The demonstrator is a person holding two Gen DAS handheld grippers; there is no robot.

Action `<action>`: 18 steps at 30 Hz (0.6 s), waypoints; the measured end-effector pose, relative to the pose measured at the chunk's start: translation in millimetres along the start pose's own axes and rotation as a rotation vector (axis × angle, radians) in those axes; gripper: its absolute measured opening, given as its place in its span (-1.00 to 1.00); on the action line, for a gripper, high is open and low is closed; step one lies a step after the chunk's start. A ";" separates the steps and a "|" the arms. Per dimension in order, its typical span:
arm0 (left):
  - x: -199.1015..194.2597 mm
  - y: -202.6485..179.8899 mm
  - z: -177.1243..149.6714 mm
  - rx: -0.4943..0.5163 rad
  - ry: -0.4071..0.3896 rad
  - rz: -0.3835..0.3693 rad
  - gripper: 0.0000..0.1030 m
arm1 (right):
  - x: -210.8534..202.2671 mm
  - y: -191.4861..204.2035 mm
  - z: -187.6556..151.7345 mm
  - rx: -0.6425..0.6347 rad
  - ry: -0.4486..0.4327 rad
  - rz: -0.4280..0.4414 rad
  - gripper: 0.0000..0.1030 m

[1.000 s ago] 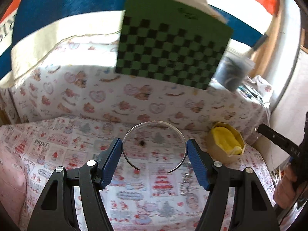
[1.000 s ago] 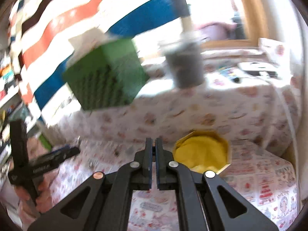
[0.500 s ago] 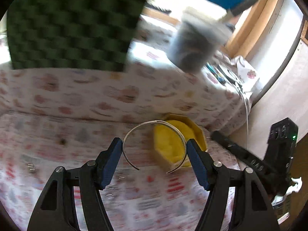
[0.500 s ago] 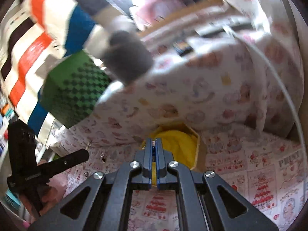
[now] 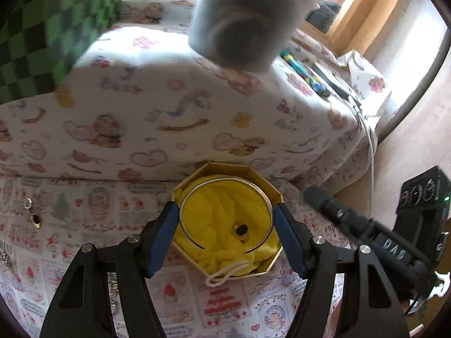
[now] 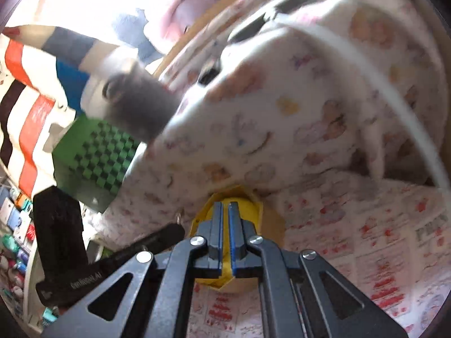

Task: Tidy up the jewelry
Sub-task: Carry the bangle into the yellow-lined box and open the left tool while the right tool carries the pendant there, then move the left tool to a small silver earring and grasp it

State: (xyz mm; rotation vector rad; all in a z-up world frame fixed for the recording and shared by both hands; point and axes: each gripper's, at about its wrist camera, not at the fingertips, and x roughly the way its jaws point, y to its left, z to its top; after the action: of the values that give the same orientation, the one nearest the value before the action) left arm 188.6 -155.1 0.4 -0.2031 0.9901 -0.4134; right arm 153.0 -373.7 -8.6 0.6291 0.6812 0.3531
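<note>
My left gripper is shut on a thin silver open bangle, held flat between its blue pads directly above the octagonal gold box. The box is lined with yellow cloth and holds a small dark-stoned ring. A white drawstring loop hangs over its front rim. My right gripper is shut and empty, its fingers right over the same gold box. The right gripper's body shows in the left wrist view.
A small earring lies on the printed cloth at the left. A raised cloth-covered ledge behind the box carries a grey cup, a green checkered box and pens. A white cable runs down its right side.
My left gripper carried the bangle rightward from over the printed cloth to above the gold box. My right gripper swung closer to the box and stayed shut.
</note>
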 end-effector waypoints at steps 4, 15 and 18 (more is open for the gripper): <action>5.8 -6.4 -2.6 0.006 -0.015 0.001 0.32 | -0.9 -3.1 2.1 0.014 -0.004 -0.009 -0.92; -57.3 1.7 -4.2 0.083 -0.176 0.083 0.40 | -10.5 15.6 1.3 -0.060 -0.048 -0.036 -0.63; -92.9 9.4 -10.1 0.091 -0.232 0.082 0.41 | -17.7 27.8 -1.4 -0.093 -0.073 -0.035 -0.44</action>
State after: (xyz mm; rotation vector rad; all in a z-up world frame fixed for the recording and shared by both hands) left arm 137.8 -106.7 62.9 -0.1243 0.7470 -0.3502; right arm 136.3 -360.8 16.7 0.5388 0.6013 0.3262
